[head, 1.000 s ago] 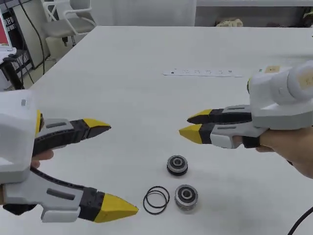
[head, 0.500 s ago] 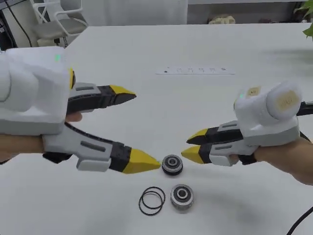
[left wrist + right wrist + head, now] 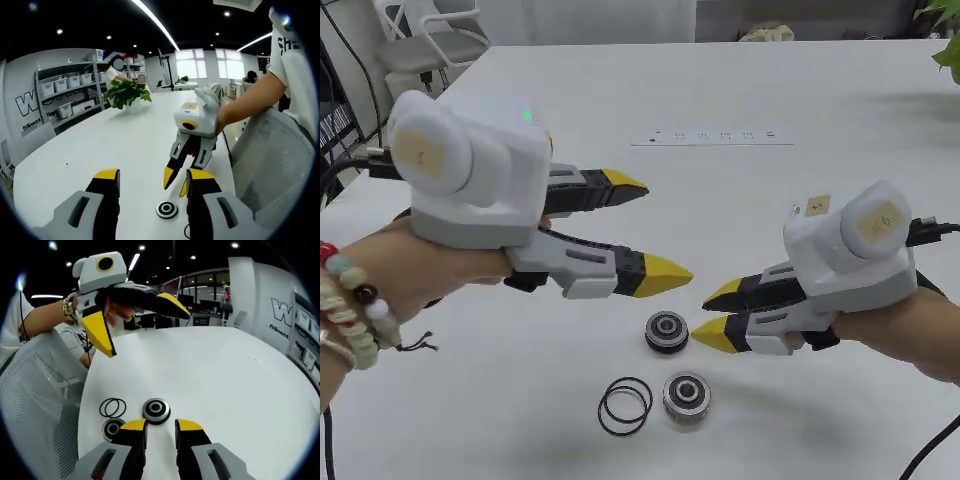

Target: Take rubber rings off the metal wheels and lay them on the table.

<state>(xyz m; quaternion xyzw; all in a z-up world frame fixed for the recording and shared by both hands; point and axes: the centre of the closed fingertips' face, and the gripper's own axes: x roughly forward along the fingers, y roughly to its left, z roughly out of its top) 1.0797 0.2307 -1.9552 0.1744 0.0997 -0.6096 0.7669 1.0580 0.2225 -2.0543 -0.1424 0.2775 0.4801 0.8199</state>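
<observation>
Two small metal wheels lie on the white table. The farther wheel still wears a black rubber ring. The nearer wheel looks bare metal. Two loose black rubber rings lie overlapping just left of it. My right gripper hovers just right of the ringed wheel, jaws a little apart with nothing between them. My left gripper hangs wide open above and left of that wheel.
A flat white power strip lies farther back on the table. A white chair stands beyond the far left corner. A green plant is at the far right. A black cable trails at the near right.
My left gripper has risen and swung right over the ringed wheel, still wide open. My right gripper has dropped closer to that wheel. Wheels and rings lie as before.
</observation>
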